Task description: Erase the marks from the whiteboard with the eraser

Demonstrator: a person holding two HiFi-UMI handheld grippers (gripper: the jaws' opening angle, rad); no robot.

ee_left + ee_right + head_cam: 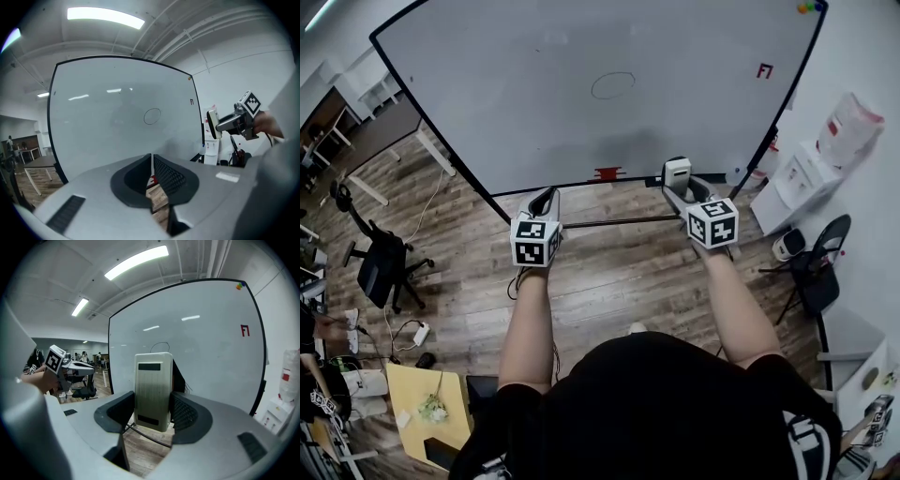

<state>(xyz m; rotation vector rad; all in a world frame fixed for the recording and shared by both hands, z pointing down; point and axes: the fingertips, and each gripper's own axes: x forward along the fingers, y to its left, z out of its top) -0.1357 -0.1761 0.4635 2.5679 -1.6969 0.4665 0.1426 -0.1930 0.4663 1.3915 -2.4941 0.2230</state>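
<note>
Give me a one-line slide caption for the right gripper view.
Right claw grips an upright white rectangular eraser before a black-framed whiteboard bearing a thin drawn circle and a red mark.

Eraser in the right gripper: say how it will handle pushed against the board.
The eraser shows no dent between the right gripper's jaws, so probably stiff. It looks plastic-cased, likely light. It sticks out well past them, so pressing may tilt it.

Wears a black short-sleeved shirt (666, 412), with white print (799, 433) on the right sleeve (773, 384). Shows smooth grey shells on the left gripper (152, 159) and the right gripper (152, 401), dark ribbed pads (171, 176) inside, and on each a white cube (533, 242) with black square markers.
</note>
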